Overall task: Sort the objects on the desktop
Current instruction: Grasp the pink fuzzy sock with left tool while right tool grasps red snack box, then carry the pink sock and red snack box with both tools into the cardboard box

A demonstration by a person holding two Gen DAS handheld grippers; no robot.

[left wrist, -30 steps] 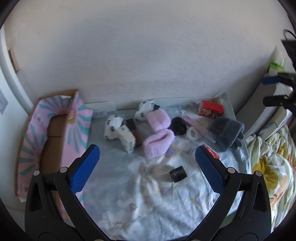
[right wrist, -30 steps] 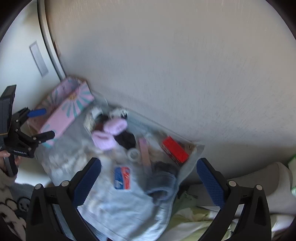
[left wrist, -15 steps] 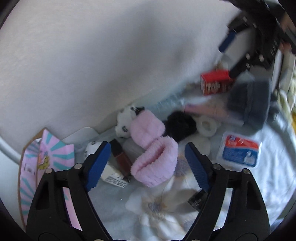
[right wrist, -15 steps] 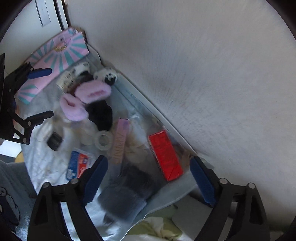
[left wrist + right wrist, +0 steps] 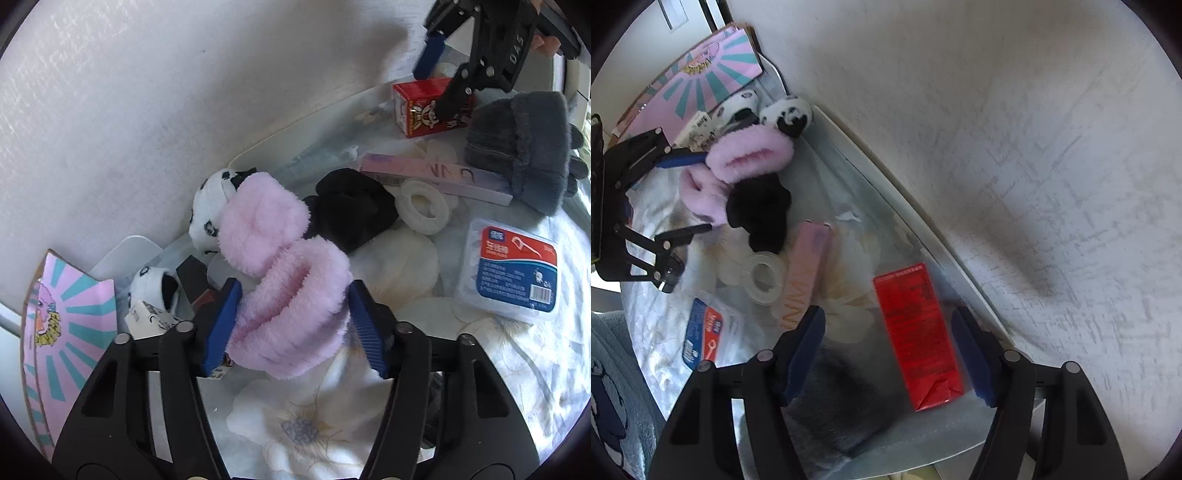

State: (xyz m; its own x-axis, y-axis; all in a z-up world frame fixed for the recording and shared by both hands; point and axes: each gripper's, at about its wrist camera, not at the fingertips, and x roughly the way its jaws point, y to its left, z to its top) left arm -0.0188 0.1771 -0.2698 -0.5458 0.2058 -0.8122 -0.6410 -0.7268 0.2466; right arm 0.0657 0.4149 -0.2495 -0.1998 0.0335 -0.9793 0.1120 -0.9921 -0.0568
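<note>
Left gripper (image 5: 293, 325) is angled down over the desk (image 5: 535, 369), which is covered by a pale floral cloth, its fingers (image 5: 221, 328) straddling the nearer pink fluffy sock (image 5: 295, 314). The jaws are closing; the blue pads sit at the sock's two sides, the left one at the fluff, the right one just beside it, so no firm squeeze is evident. A second pink fluffy sock (image 5: 258, 225) lies just behind, touching the first, with a panda-print sock (image 5: 210, 210) against the wall and a black fabric item (image 5: 351, 210) beside it. Further right: a clear tape roll (image 5: 424, 206), a long pink box (image 5: 436, 177), a blue-labelled floss pick box (image 5: 513, 273), a grey glove (image 5: 524, 147). A pink and teal striped carton (image 5: 62, 332) stands at the far left edge. Right gripper (image 5: 890, 354) points steeply down at the other end of the desk, jaws also closing; the red carton (image 5: 916, 339) lies between its fingers (image 5: 805, 350) but both pads stand clear of it, nothing grasped. The grey glove sits blurred below the left finger in the right wrist view. The red carton lies near the desk's edge by the wall, well apart from the socks.
</note>
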